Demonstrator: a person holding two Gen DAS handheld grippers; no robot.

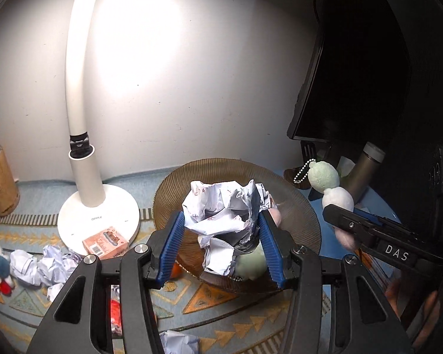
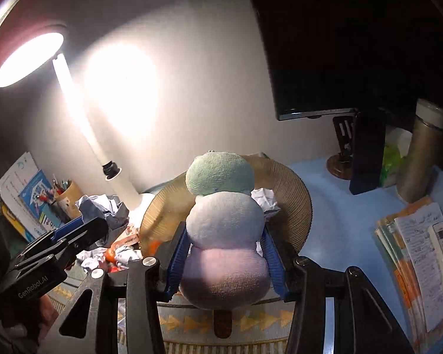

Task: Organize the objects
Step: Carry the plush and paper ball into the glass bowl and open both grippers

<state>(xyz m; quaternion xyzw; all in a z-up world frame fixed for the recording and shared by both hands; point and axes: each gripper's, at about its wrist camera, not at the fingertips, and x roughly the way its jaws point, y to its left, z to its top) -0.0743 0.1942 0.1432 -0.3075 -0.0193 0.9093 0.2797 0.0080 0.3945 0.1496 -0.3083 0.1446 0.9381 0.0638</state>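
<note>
left grip: left hand-held gripper (image 1: 221,243) has its blue ribbed pads clamped, part-open, on a crumpled ball of white paper with red scribbles (image 1: 224,215); ball sits right between the pads, above the basket.
right grip: right hand-held gripper (image 2: 226,255) is pinched on the pink bottom ball of a three-ball plush skewer, green over white over pink (image 2: 224,221).
key relation: round brown ribbed wicker basket (image 1: 168,194) lies straight ahead of and below both grippers; left one looks the nearer, over its near half. right one comes in from the basket's right.
plush axis: long axis runs away from the pads, green end toward the basket, bead chain (image 1: 302,172) dangling off it.
basket load: another plush and paper already in it, judged part-filled.
left of basket: white desk lamp base (image 1: 99,216), small pink carton (image 1: 106,242), loose paper wads (image 1: 41,265), small toy bird (image 1: 0,268).
surface: light blue patterned mat with orange triangles (image 1: 209,295).
right of basket: steel flask (image 2: 422,159), stacked papers (image 2: 422,253).
room: dim, lamp-lit white wall (image 1: 192,88), dark monitor (image 2: 325,44) behind the basket.
</note>
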